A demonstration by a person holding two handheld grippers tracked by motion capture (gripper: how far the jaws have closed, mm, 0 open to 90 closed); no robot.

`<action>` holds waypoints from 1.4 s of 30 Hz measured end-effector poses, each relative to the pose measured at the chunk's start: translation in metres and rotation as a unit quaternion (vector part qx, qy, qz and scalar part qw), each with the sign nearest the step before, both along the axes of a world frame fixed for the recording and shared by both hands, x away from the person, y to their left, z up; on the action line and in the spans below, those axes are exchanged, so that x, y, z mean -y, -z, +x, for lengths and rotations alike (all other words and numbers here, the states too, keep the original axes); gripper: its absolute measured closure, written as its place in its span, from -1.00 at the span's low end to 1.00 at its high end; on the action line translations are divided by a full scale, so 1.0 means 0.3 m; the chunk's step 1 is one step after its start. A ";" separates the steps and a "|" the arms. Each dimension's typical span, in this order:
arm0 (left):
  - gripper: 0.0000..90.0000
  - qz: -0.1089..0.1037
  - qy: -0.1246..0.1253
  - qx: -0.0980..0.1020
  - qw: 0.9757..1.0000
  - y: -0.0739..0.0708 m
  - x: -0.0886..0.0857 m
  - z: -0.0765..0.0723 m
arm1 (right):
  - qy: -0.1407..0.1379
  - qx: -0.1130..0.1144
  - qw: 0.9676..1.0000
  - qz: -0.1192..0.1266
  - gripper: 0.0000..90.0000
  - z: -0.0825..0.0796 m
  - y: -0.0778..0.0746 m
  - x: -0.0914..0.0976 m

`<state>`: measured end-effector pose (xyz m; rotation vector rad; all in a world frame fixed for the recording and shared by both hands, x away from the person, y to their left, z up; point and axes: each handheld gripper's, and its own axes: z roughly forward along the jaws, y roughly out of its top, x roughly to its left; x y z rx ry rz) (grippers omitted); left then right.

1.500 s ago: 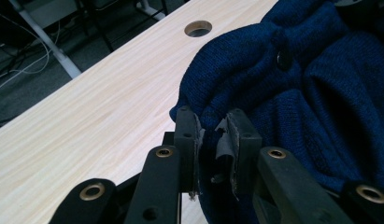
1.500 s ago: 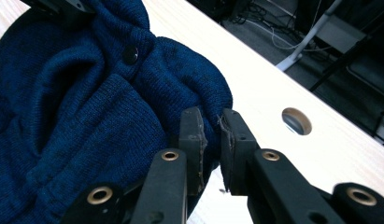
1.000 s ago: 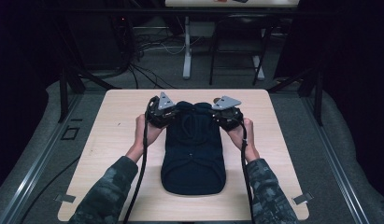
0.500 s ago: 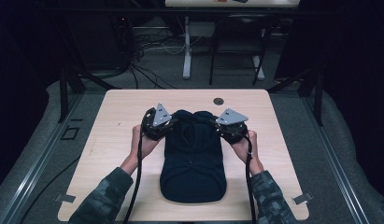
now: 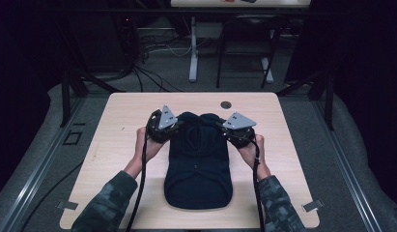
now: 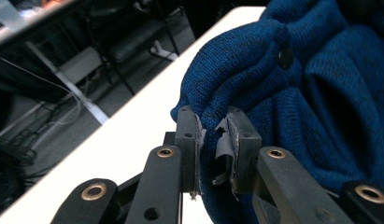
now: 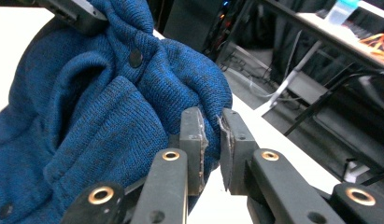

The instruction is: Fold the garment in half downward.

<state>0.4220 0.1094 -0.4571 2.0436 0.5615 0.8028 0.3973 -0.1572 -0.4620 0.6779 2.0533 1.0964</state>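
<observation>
A dark blue knit garment (image 5: 198,169) with dark buttons lies folded lengthwise in the middle of the pale wooden table (image 5: 123,116). My left gripper (image 5: 179,127) is shut on its far left corner, and the left gripper view shows a fold of the knit (image 6: 311,93) pinched between the pads of that gripper (image 6: 213,133). My right gripper (image 5: 224,129) is shut on the far right corner, where its pads (image 7: 193,135) squeeze a bunched edge of the fabric (image 7: 87,116). The far edge is lifted and humped between the two grippers. A button (image 7: 135,58) sits on the raised fold.
A small round grommet (image 5: 226,104) sits in the tabletop beyond the garment. Bare table lies on both sides of the garment. Behind the table stand desk legs (image 5: 192,53), floor cables (image 5: 152,72) and another desk. The person's camouflage sleeves (image 5: 104,208) come in from the near edge.
Both grippers have drawn the garment's far edge slightly toward the person, bunching it up. Both grips are unchanged.
</observation>
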 end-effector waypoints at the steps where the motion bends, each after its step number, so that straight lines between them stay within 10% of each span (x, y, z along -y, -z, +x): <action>1: 0.73 -0.002 -0.001 0.008 1.000 -0.006 0.000 0.003 | 0.003 0.006 1.000 0.005 0.80 0.007 -0.005 0.001; 17: 0.71 -0.002 0.012 -0.016 1.000 0.055 -0.028 -0.055 | -0.024 -0.003 1.000 0.012 0.79 -0.031 0.040 0.006; 34: 0.71 0.012 0.024 0.040 0.999 0.076 -0.034 -0.183 | -0.058 0.036 0.998 -0.009 0.79 -0.170 0.053 0.014; 42: 0.72 0.011 0.017 0.033 0.999 0.056 -0.020 -0.124 | -0.046 0.039 0.998 -0.014 0.79 -0.131 0.036 0.013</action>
